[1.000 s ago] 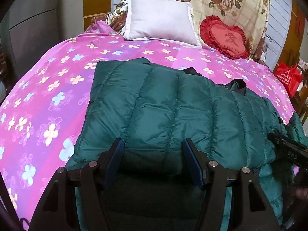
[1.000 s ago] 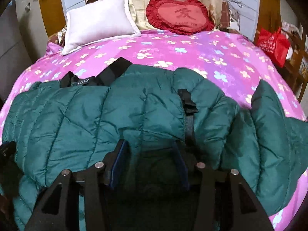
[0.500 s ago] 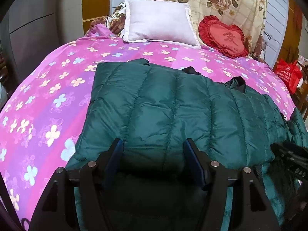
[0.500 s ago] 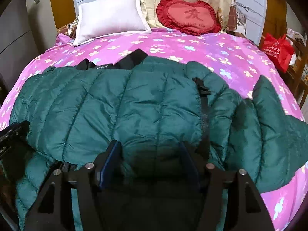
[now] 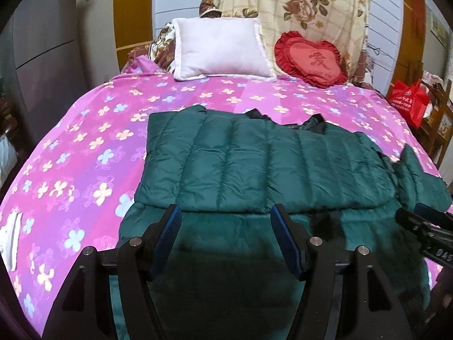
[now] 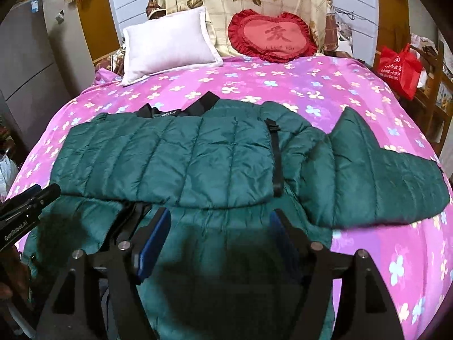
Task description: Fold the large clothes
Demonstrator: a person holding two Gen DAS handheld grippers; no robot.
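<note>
On pink flowered bedspread (image 5: 85, 141), left to right: left gripper (image 5: 223, 221) spread above near edge of green padded jacket (image 5: 254, 164), nothing between pads. Jacket lying mid-bed, folded over itself, one sleeve (image 6: 382, 178) splayed out right. Right gripper (image 6: 218, 223) opening over jacket's near fold, pinching nothing; white pillow (image 6: 167, 45) and red heart cushion (image 6: 271, 36) far behind.

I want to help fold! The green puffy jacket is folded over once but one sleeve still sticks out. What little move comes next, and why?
Probably take the right gripper, its jaws opening and empty, over to the sleeve lying spread on the bedspread beside the folded jacket, since that sleeve is the part not yet tucked in.
</note>
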